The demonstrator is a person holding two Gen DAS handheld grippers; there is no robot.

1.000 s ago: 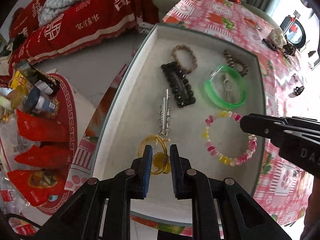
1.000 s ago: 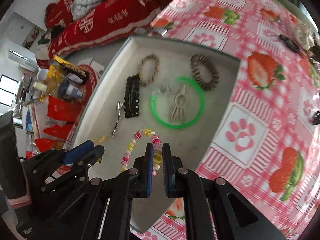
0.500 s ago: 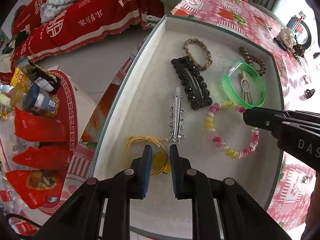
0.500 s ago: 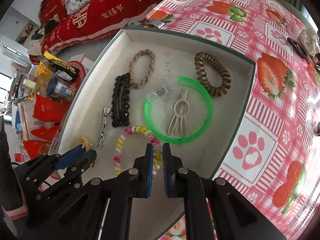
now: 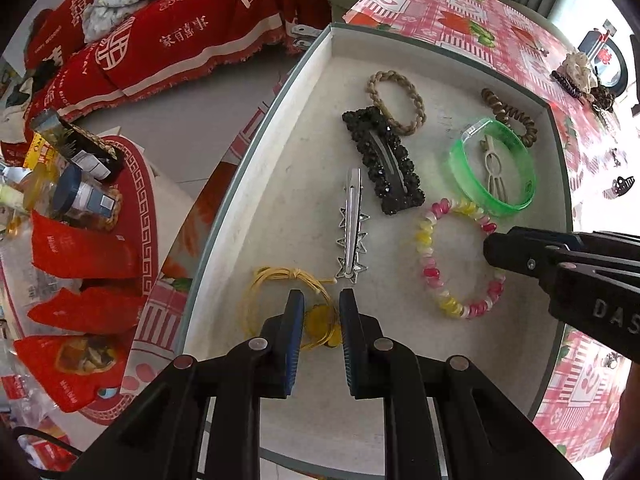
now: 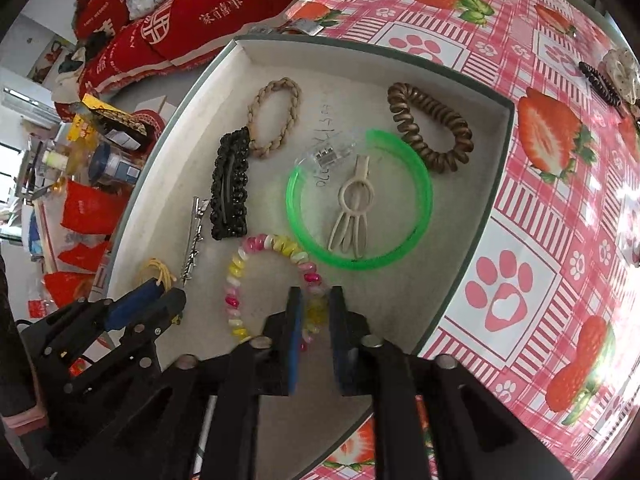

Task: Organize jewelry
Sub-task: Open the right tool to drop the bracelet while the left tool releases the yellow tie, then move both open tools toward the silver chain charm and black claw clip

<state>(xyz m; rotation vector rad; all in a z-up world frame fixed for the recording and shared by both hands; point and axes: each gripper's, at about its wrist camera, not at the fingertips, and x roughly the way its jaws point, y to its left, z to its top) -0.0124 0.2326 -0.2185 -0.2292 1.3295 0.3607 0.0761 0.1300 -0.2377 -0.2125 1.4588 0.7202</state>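
Strawberry-print tablecloth [image 6: 552,140] under tray [image 6: 460,280]; right gripper [image 6: 314,300] opening around pink-yellow bracelet [image 6: 240,264], left gripper [image 5: 320,306] pinching yellow cord [image 5: 276,276]

Bright daylight, probably from a window at right, blown-out glare there, strong fisheye edge warping

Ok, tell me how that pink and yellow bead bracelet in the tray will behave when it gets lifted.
The bead bracelet is a loop of separate small beads, so it will probably sag and dangle rather than hold its ring shape. The beads look glossy, so they may slip between the right gripper, whose jaws are opening around them. It is likely light.
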